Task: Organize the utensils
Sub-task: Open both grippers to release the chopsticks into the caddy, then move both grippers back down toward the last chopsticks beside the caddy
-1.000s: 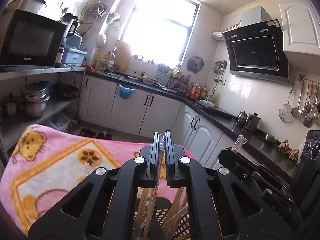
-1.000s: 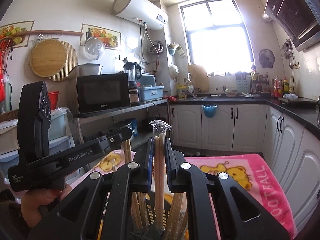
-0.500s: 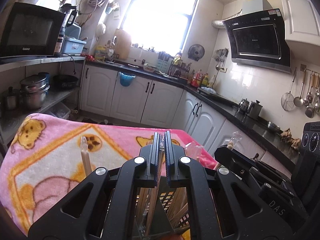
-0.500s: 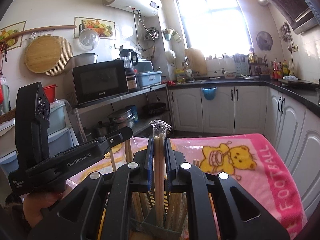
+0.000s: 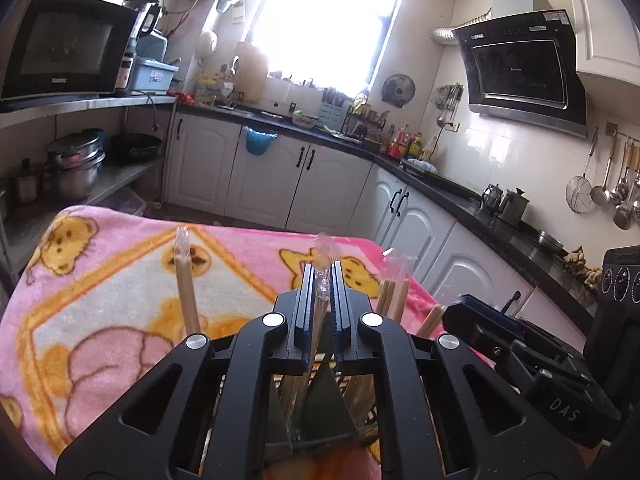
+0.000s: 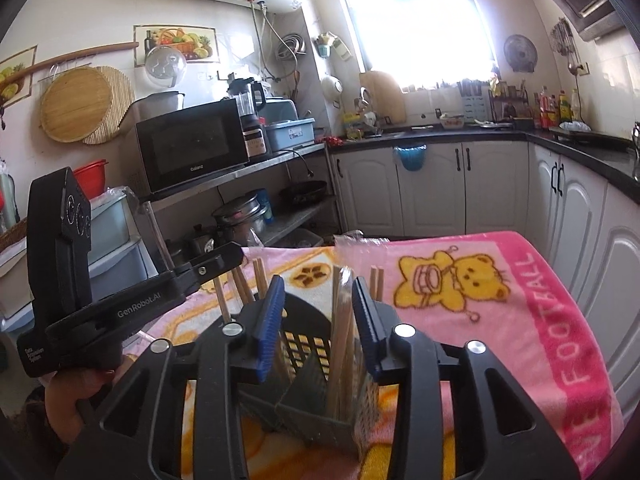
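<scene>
**Both grippers over the chopstick holder**

Your left gripper (image 5: 322,280) is nearly closed on a wrapped pair of chopsticks (image 5: 320,300). The blue pads press on it from both sides, and its clear plastic tip sticks out above the fingers. The jaws are just starting to open, but the pair is not yet free. Its lower end goes down into the dark holder (image 5: 320,408) that stands under the gripper.

Your right gripper (image 6: 318,312) is opening. Its pads stand apart, and a second wrapped pair (image 6: 342,320) rises between them, close to the right pad. The pads do not press on it now. This pair stands upright in the back part of the holder (image 6: 304,344), which is a black basket with square holes and inner walls. I cannot tell exactly which compartment it is in.

More chopsticks (image 6: 260,280) lean in the holder on its left side, and two short ends (image 6: 376,280) show just beside the right pad. From the left camera you see one single stick (image 5: 186,292) to the left and a bundle (image 5: 394,292) to the right.

The holder stands on a pink blanket (image 6: 500,300) with yellow bears. In the right camera your hand (image 6: 76,396) holds the left gripper's handle at the lower left.
</scene>
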`<state>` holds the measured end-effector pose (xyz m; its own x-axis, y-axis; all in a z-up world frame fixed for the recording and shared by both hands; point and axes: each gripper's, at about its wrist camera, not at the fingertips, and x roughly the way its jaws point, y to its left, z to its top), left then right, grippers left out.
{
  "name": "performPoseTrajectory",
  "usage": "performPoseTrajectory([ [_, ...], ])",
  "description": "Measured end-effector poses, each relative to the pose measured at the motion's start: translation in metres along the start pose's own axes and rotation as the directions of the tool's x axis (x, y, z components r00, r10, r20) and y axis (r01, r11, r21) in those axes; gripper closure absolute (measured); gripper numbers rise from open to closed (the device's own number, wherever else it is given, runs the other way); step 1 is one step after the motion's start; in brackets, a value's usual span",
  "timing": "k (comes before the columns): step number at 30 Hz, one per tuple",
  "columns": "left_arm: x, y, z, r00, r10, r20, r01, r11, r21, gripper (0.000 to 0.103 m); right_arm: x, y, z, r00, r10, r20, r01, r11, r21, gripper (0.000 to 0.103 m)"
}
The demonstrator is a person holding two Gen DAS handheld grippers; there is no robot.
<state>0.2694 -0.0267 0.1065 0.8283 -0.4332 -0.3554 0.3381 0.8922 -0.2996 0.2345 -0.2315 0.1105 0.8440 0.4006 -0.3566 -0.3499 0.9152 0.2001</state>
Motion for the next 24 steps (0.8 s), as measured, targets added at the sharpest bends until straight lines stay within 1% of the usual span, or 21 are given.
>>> performPoseTrajectory([
  [2,-0.003,0.001,-0.002,1.0,0.003,-0.003,-0.003,1.0,-0.002,0.088,-0.003,-0.001,-0.002,1.0,-0.008,-0.008,0.008,1.0,0.002,0.065],
  [4,-0.008,0.001,-0.003,1.0,0.008,-0.004,-0.008,1.0,-0.003,0.075,-0.004,-0.001,-0.003,1.0,-0.017,-0.016,0.017,1.0,0.0,0.063],
  [6,-0.012,0.002,-0.004,1.0,0.011,-0.002,-0.011,1.0,-0.005,0.07,-0.007,-0.002,-0.005,0.999,-0.024,-0.026,0.024,1.0,-0.004,0.061],
  [9,-0.019,0.003,-0.005,1.0,0.013,-0.001,-0.013,1.0,-0.01,0.057,-0.01,-0.003,-0.008,0.999,-0.031,-0.036,0.03,1.0,-0.005,0.059],
  [10,-0.021,0.004,-0.005,1.0,0.014,-0.003,-0.014,1.0,-0.012,0.054,-0.011,-0.003,-0.009,0.999,-0.031,-0.039,0.031,1.0,-0.004,0.059],
  [11,-0.024,0.005,-0.006,1.0,0.015,-0.005,-0.015,1.0,-0.015,0.052,-0.012,-0.004,-0.01,0.999,-0.033,-0.042,0.033,0.999,-0.004,0.058],
  [14,-0.029,0.005,-0.009,1.0,0.01,-0.012,-0.01,1.0,-0.015,0.043,-0.015,-0.004,-0.012,0.998,-0.036,-0.047,0.035,0.999,-0.004,0.057],
  [16,-0.033,0.003,-0.01,1.0,0.011,-0.012,-0.011,1.0,-0.009,0.035,-0.017,-0.003,-0.014,0.998,-0.038,-0.05,0.038,0.999,-0.007,0.057],
  [19,-0.039,0.0,-0.013,1.0,0.017,-0.009,-0.017,1.0,0.001,0.027,-0.02,-0.001,-0.015,0.998,-0.041,-0.052,0.04,0.999,-0.013,0.055],
  [24,-0.046,-0.001,-0.018,0.999,0.033,-0.017,-0.033,0.999,0.008,0.016,-0.025,0.001,-0.018,0.997,-0.053,-0.057,0.051,0.998,-0.025,0.051],
])
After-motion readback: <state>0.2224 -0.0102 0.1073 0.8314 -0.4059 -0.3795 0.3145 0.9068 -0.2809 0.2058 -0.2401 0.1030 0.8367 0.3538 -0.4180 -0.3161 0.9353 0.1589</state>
